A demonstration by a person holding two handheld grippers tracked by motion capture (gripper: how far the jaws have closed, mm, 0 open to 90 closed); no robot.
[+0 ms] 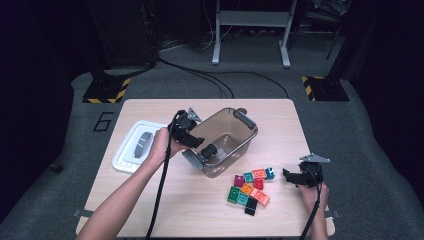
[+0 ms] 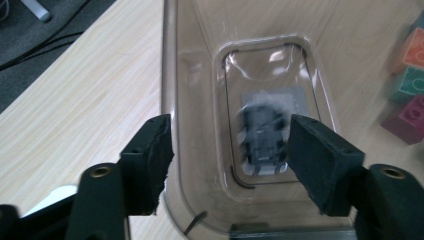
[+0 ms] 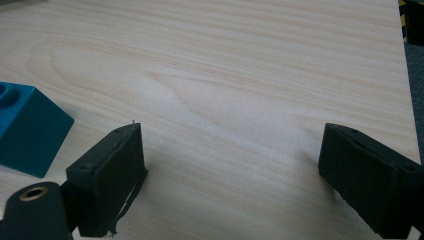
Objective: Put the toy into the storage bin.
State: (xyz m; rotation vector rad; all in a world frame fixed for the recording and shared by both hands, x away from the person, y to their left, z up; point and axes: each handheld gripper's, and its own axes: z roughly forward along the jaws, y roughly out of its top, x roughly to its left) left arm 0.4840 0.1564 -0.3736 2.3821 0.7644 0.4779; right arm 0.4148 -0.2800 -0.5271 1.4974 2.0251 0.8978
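Two claws at work. Left claw over near rim of tinted bin mid-surface, jaws parted, one outside wall; black block lies loose, blurred, on bin floor. Right claw released, resting near right edge beside coloured blocks. Bare surface toward near edge; white lid at left edge.

Small black block lies on the floor of the clear brownish plastic bin, blurred, so its exact shape is hard to tell; looks like a studded toy brick, roughly flat, over a pale label patch. Bin is a tall rectangular tub with grey handles at both ends, lid off, standing upright mid-bench at an angle. Block sits toward the bin's near end, apart from the side walls.
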